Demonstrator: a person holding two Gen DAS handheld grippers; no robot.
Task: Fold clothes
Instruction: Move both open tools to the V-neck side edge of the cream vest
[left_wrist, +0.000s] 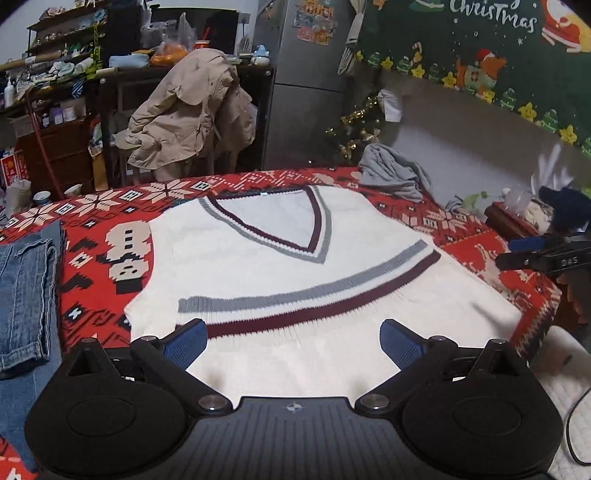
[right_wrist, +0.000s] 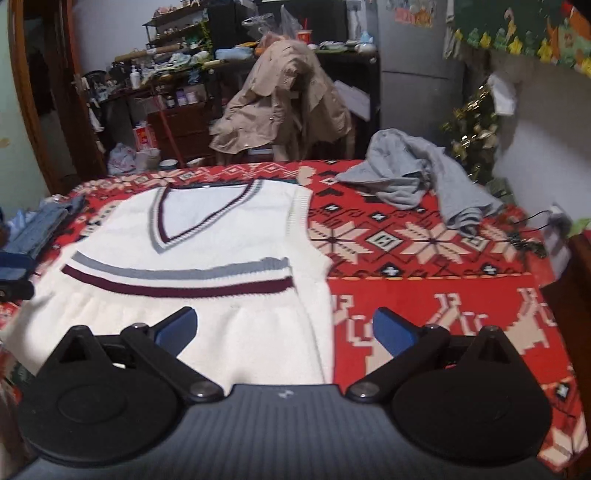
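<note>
A white knit vest with a V-neck and grey and maroon stripes lies flat, face up, on the red patterned cloth. My left gripper hovers over the vest's lower hem, jaws wide open, nothing between the blue pads. The right wrist view shows the same vest from its right side. My right gripper stands open above the vest's right lower edge, with nothing between its fingers. The right gripper's tip also shows at the right edge of the left wrist view.
Blue jeans lie on the left of the cloth. A crumpled grey garment sits at the far right of it. Behind the table stand a chair draped with a beige coat, cluttered shelves and a grey fridge.
</note>
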